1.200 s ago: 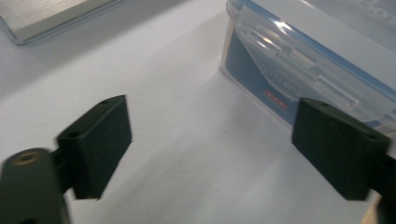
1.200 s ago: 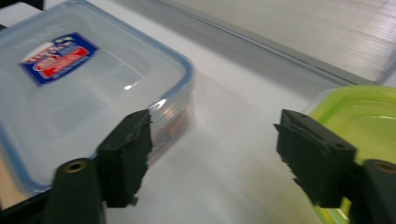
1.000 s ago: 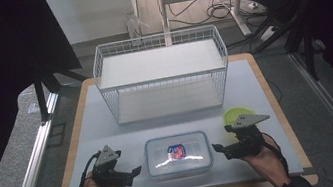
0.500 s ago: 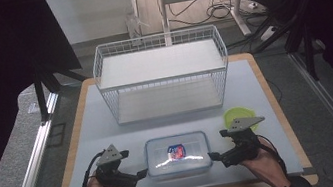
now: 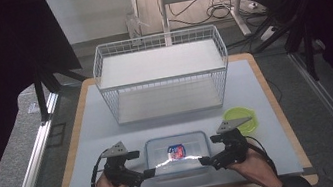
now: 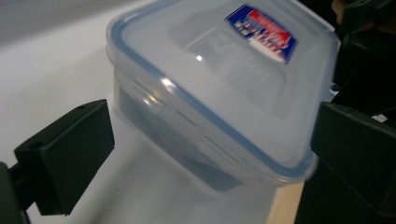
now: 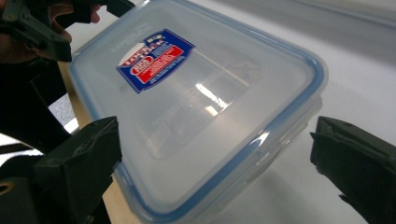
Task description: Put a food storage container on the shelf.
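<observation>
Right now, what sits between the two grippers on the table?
In the high view, the clear plastic lidded container with a red-and-blue label lies between the left gripper and the right gripper, its short ends facing their open fingers.

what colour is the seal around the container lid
Blue, around the clear container lid; clearest in the right gripper view.

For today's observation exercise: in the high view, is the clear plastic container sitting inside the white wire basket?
No, the clear plastic container sits on the table in front of the white wire basket, between the two grippers.
</observation>
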Tool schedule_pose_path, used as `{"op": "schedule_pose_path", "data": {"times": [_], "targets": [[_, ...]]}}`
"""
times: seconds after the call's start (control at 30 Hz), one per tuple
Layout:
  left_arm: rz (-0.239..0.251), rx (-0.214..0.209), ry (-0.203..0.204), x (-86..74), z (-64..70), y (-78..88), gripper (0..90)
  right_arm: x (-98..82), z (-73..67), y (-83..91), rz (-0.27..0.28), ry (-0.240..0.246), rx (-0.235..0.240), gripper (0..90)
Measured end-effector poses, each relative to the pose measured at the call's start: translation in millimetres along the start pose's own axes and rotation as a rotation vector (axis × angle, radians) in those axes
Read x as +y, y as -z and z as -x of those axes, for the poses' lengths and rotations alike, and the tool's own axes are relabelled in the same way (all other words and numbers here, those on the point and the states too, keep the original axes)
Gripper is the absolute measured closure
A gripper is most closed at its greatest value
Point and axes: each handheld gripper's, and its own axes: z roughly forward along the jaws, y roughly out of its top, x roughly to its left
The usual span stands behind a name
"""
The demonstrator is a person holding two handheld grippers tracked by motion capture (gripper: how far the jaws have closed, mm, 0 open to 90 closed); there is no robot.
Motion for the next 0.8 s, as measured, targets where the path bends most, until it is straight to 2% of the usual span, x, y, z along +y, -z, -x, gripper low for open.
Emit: {"op": "schedule_pose_path", "data": {"times": [0.03,0.07,0.13,0.2,0.27,0.33,0.43,0.5,0.6,0.67,0.73,0.8], "targets": [[-0.006,-0.015,0.006,0.1,-1.8,-2.2,0.0,-0.2,0.9,-2.7,-0.009,-0.016,0.003,0.2],[-0.012,-0.044,0.029,0.5,-4.3,-5.6,0.0,-0.7,1.9,-4.1,-0.014,-0.021,0.011,0.2],[-0.020,-0.071,0.047,1.7,-5.2,-9.8,0.0,-2.7,6.2,-9.2,-0.053,-0.045,0.030,0.2],[-0.027,-0.088,0.059,2.7,-5.8,-12.8,0.0,-4.8,8.8,-13.3,-0.073,-0.076,0.069,0.0],[-0.036,-0.118,0.098,3.0,-7.8,-17.5,0.0,-5.9,10.5,-18.5,-0.086,-0.115,0.114,0.0],[-0.043,-0.130,0.124,2.6,-9.3,-18.4,0.0,-6.0,12.6,-22.4,-0.086,-0.143,0.120,0.0],[-0.053,-0.135,0.141,2.6,-9.7,-18.8,0.0,-7.4,17.8,-26.0,-0.101,-0.209,0.143,0.0],[-0.066,-0.127,0.144,3.8,-7.7,-17.7,0.5,-8.4,19.0,-26.6,-0.108,-0.232,0.152,0.0],[-0.079,-0.127,0.145,3.8,-6.0,-13.5,3.9,-7.7,15.2,-24.9,-0.118,-0.215,0.140,0.5],[-0.073,-0.117,0.135,3.2,-3.6,-9.8,7.4,-6.7,11.4,-20.5,-0.116,-0.194,0.118,4.5],[-0.063,-0.102,0.102,2.2,0.5,-5.4,11.7,-6.7,6.9,-12.8,-0.084,-0.166,0.082,12.4],[-0.048,-0.089,0.093,1.1,3.4,-1.7,15.6,-8.0,6.8,-6.8,-0.075,-0.169,0.086,19.8]]}}
